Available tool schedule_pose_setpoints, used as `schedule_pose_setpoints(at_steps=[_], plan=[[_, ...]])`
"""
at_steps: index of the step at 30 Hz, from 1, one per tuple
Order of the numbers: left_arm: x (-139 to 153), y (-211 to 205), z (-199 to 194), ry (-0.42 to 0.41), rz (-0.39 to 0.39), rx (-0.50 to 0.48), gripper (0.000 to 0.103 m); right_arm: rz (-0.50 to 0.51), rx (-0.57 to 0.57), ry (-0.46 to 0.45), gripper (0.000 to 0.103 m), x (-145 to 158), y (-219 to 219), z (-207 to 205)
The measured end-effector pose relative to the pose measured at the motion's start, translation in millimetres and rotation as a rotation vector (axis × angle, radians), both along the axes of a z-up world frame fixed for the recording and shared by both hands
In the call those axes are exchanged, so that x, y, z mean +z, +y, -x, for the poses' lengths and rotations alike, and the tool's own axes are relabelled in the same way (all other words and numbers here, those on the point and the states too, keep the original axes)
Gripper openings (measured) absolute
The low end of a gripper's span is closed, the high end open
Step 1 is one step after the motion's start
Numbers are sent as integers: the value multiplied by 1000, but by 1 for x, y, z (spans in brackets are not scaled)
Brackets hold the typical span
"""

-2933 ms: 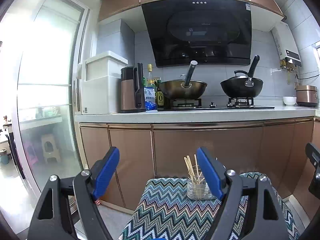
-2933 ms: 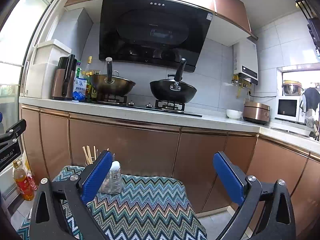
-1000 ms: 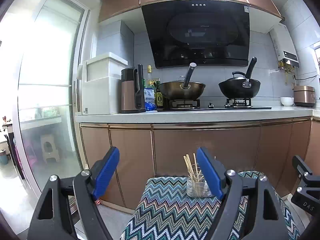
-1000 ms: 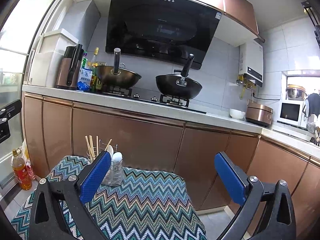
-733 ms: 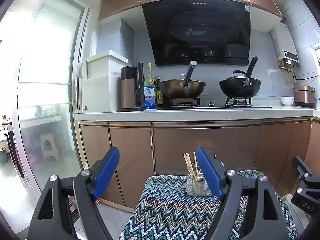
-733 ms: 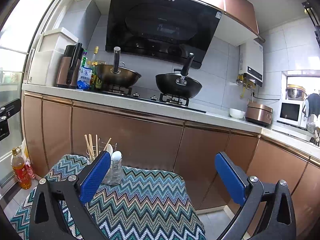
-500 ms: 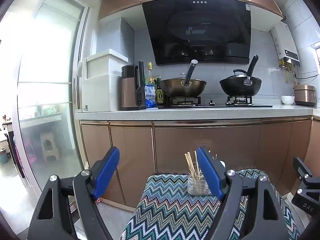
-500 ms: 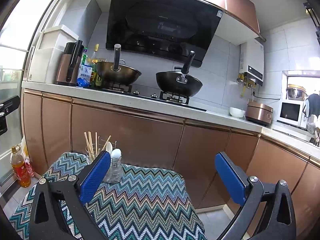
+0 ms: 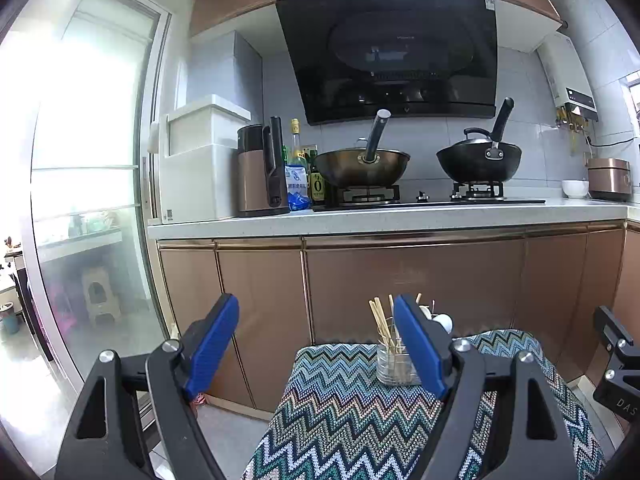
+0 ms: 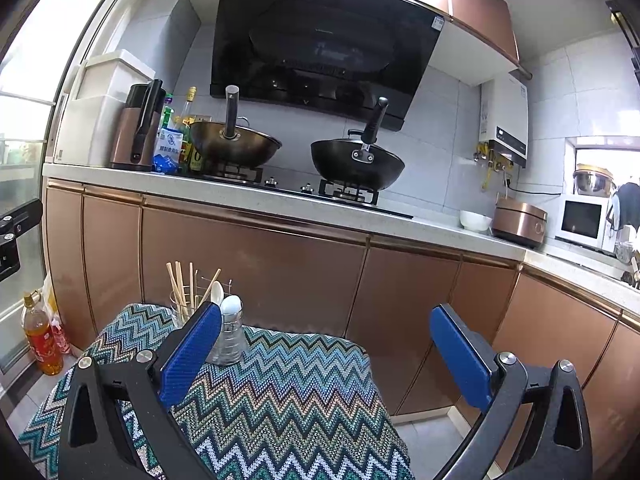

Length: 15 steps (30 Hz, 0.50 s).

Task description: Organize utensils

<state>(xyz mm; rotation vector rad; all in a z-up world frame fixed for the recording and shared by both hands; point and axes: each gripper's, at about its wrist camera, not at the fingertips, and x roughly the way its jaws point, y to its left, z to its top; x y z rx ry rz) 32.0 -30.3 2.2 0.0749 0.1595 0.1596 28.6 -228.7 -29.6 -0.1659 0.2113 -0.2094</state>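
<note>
Both tongs apart, empty: L gripper [image 9: 316, 344]; R gripper [image 10: 326, 346]; chopsticks [image 10: 182, 286] upright in glass cup [image 9: 394, 366] at far end of zigzag cloth [image 10: 288, 392]; prob. light, stiff, slick; pinch mid-shaft; glass fragile.

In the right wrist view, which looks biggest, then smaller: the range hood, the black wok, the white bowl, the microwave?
1. Range hood
2. Black wok
3. Microwave
4. White bowl

The microwave sits farther away, so its true size against the wok is unsure.
</note>
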Motion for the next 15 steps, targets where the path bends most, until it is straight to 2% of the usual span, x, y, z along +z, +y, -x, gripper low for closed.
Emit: schedule_pose_setpoints(at_steps=[15], plan=[[-3, 3, -1, 10, 1, -15, 79, 0, 8, 9, 102, -2, 4, -3]])
